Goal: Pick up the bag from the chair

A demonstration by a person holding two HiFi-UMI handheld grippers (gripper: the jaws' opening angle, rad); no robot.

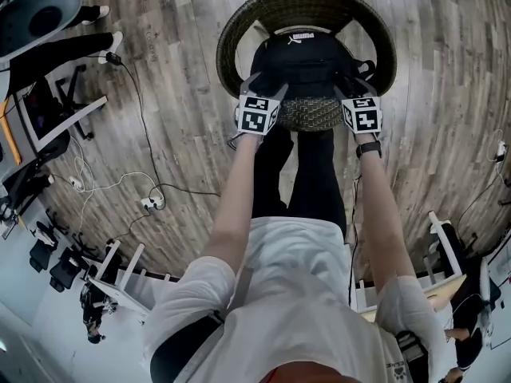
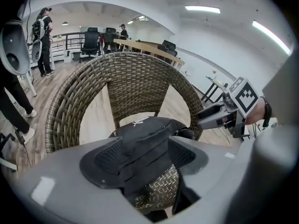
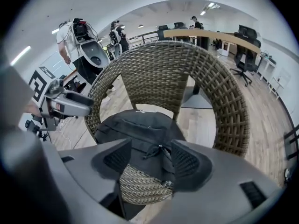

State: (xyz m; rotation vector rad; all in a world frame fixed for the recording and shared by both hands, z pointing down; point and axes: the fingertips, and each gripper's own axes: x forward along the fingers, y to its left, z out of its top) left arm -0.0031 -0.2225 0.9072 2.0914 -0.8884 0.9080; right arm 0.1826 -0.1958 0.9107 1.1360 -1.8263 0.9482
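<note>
The left gripper has its jaws moderately apart, and the near front edge of the black bag sits in the gap between them; the dark fabric fills the gap, but I cannot tell whether the pads touch it. The right gripper is likewise parted to a middling width, framing the bag's zip pull and the woven front lip of the seat, with clear space between the pads and the fabric. In the head view the left gripper and right gripper point steeply down at the near left and near right corners of the bag, each just above it and well apart from the other. Each gripper view shows the other tool off to its side: the right gripper at the right, the left gripper at the left. The bag lies flat on the seat of a round wicker chair, its white logo toward the far side, the curved backrest wrapping behind it. The person stands right against the chair's near edge, bare forearms stretched forward, a dark watch on the right wrist. The chair stands on a wood plank floor. To the near left a power strip with trailing cables lies on the floor. Farther off, other people stand in the room, and a long wooden counter runs behind the chair.
</note>
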